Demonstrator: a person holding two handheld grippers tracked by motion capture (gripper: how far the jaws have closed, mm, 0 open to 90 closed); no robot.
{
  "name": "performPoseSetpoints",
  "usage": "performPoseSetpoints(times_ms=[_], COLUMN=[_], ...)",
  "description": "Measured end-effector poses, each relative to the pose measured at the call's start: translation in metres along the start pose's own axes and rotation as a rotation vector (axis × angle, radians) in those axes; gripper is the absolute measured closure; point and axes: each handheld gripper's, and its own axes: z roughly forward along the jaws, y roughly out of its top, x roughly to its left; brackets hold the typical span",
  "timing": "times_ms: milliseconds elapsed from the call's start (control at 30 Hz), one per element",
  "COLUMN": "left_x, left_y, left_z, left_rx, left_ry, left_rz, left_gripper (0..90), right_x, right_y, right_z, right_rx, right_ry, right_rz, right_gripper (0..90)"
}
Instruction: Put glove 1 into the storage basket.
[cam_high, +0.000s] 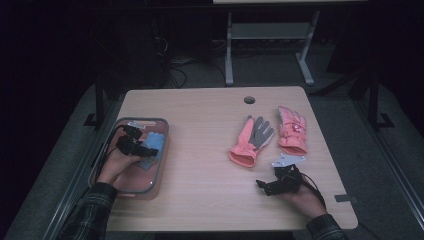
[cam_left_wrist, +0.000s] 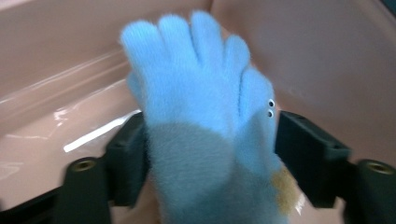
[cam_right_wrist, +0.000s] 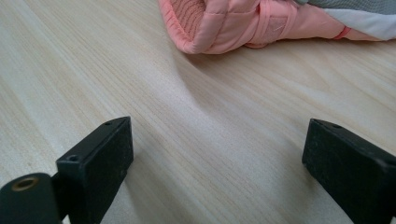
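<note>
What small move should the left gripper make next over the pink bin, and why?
Probably lift the left gripper straight up and clear. Its jaws stand apart beside the blue glove, which lies in the pink bin, so it looks released.

Words I can read: none, in any of my three views.
Blue glove (cam_left_wrist: 205, 121): I see two tiny black-and-white dots like little eyes and a tan patch on it, but no letters.
Pink glove on the right (cam_high: 292, 129): I see a small pale mark on its back, too little and too blurry for me to read.
Pink glove with the grey palm (cam_high: 251, 140): I find no writing on it.
Pink bin (cam_high: 161, 165): I find no label or number on its walls.
Table (cam_high: 200, 165): I see plain wood, with no sign on it.
</note>
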Motion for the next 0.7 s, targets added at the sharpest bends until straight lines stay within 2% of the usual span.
performPoseSetpoints(times_ms=[33, 67, 200, 400, 467, 567, 700], left_x=[0.001, 0.002, 0.002, -0.008, -0.013, -0.018, -0.03], left_y=[0.0, 0.002, 0.006, 0.014, 0.018, 0.022, 0.029], left_z=[-0.002, -0.006, -0.019, -0.036, -0.042, -0.047, -0.052], left_rx=[-0.01, -0.02, -0.059, -0.114, -0.139, -0.152, -0.17], left_ry=[0.004, 0.01, 0.013, 0.01, -0.01, -0.018, -0.049], left_rz=[-0.007, -0.014, -0.012, 0.006, 0.011, 0.023, 0.039], left_gripper=[21.7, 18.1, 17.4, 16.9, 16.9, 16.9, 16.9], right_x=[0.0, 0.0, 0.0, 0.0, 0.0, 0.0, 0.0], right_y=[0.0, 0.0, 0.0, 0.0, 0.0, 0.0, 0.0], right_z=[0.0, 0.0, 0.0, 0.0, 0.0, 0.0, 0.0], right_rx=[0.0, 0.0, -0.001, -0.003, -0.003, -0.002, -0.002], right_ry=[0.0, 0.0, 0.0, -0.001, -0.001, -0.001, -0.001], right_rz=[0.0, 0.0, 0.001, 0.001, 0.001, 0.001, 0.001], right_gripper=[8.1, 8.1, 8.1, 8.1, 8.1, 8.1, 8.1])
